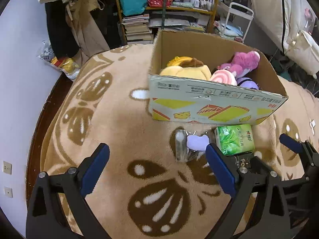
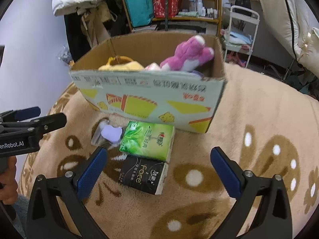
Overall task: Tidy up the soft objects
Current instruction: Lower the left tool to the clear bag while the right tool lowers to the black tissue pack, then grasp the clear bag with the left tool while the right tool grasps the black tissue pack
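Partly done, by the look of it. Already in the cardboard box (image 2: 151,91): a yellow plush (image 1: 185,69), a pink plush (image 2: 185,55), a pink-swirled soft toy (image 1: 223,77). Still out on the blanket (image 2: 259,109), just before the box: green tissue pack (image 2: 148,140), black tissue pack (image 2: 142,175), and a clear packet with something lilac inside (image 2: 107,134), possibly a small plush. Left gripper (image 1: 157,167) spread wide, empty, near the packet. Right gripper (image 2: 158,169) likewise released, straddling the black pack without touching.

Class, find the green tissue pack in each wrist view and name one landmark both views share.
Left wrist: green tissue pack lower right, just below the cardboard box, beside the gripper's right finger.
Right wrist: green tissue pack centre, in front of the cardboard box, above a black pack.
Shared landmark: the cardboard box.
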The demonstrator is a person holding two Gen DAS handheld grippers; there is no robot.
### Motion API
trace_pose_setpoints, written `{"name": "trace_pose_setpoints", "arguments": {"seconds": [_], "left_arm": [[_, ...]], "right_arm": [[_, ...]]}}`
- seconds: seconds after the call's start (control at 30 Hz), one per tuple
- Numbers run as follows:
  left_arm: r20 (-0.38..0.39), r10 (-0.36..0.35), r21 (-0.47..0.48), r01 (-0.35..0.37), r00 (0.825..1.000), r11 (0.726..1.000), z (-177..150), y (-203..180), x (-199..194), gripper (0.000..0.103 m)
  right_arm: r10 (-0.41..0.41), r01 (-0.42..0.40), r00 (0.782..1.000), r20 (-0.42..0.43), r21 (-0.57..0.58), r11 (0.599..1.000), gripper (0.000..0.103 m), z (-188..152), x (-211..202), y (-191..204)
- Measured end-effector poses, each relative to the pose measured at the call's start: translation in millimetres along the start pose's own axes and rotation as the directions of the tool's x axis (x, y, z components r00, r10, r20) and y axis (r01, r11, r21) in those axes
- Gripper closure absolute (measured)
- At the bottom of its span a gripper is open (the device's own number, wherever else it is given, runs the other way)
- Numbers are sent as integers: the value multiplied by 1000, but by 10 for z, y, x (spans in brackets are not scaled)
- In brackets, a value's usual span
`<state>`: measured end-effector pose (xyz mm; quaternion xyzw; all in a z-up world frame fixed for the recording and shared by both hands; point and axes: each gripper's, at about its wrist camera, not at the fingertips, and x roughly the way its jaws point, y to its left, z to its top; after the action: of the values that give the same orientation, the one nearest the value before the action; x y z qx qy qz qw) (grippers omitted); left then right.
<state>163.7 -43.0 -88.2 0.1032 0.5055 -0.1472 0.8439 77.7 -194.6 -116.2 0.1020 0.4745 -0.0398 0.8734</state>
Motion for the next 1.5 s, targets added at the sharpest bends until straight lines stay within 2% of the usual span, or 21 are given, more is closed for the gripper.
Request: {"name": "trace_pose_setpoints", "arguments": {"seconds": [0.33, 0.67, 0.87, 0.97, 1.1, 1.5], "left_arm": [[-81, -11, 20, 13, 997, 1000, 79, -96, 414, 7], [-159, 2, 68, 9, 987, 998, 24, -222, 777, 7], [-173, 17, 102, 0, 985, 995, 10, -284, 902, 7], [-172, 15, 114, 5, 985, 993, 13, -328, 943, 7], [-157, 21, 128, 0, 987, 992, 4, -402, 957, 7], [-164, -38, 143, 62, 986, 988, -44, -650, 1052, 7]], "right_arm": [[3, -2, 995, -104, 12, 1000, 0, -28, 355, 73], [6, -14, 978, -210, -35, 999, 0, -121, 647, 266], [-2, -9, 968, -253, -40, 999, 0, -178, 787, 367], [-38, 21, 963, -267, -66, 998, 8, -227, 833, 421], [-44, 24, 961, -273, -77, 997, 10, -222, 863, 440], [-35, 18, 960, -279, -62, 998, 11, -145, 918, 455]]}}
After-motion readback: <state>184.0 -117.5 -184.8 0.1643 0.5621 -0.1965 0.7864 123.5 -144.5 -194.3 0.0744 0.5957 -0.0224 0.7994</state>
